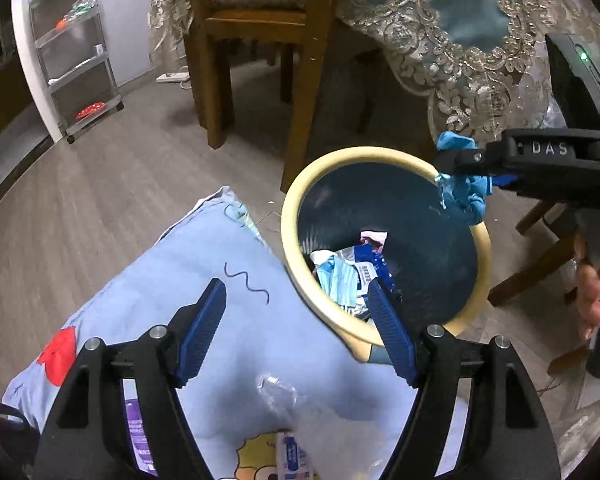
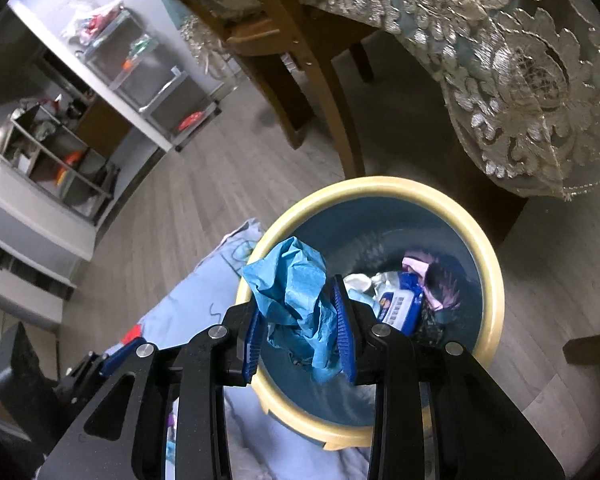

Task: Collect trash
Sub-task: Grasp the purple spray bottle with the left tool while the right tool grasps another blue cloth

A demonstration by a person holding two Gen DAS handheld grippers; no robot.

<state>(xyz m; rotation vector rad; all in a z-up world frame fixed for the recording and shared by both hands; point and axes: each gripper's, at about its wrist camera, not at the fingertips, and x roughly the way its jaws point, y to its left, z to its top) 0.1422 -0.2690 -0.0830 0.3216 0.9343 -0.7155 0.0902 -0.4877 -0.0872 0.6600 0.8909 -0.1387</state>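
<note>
A round bin with a cream rim (image 1: 300, 184) (image 2: 496, 280) and a dark blue inside stands on the floor, with several wrappers and a mask (image 1: 340, 276) (image 2: 400, 300) at its bottom. My right gripper (image 2: 300, 320) (image 1: 456, 172) is shut on a crumpled blue glove (image 2: 296, 292) (image 1: 464, 196) and holds it over the bin's rim. My left gripper (image 1: 296, 312) is open and empty, above a light blue printed pillow (image 1: 204, 280) (image 2: 204, 292) beside the bin. A clear crumpled plastic piece (image 1: 278, 392) and a small wrapper (image 1: 294, 454) lie on the pillow between my left fingers.
A wooden chair (image 1: 256, 40) and a table with a teal lace-edged cloth (image 1: 452, 28) stand right behind the bin. A white drawer cart (image 1: 72, 48) stands at the far left wall. Wood-look floor (image 1: 112, 176) stretches left of the pillow.
</note>
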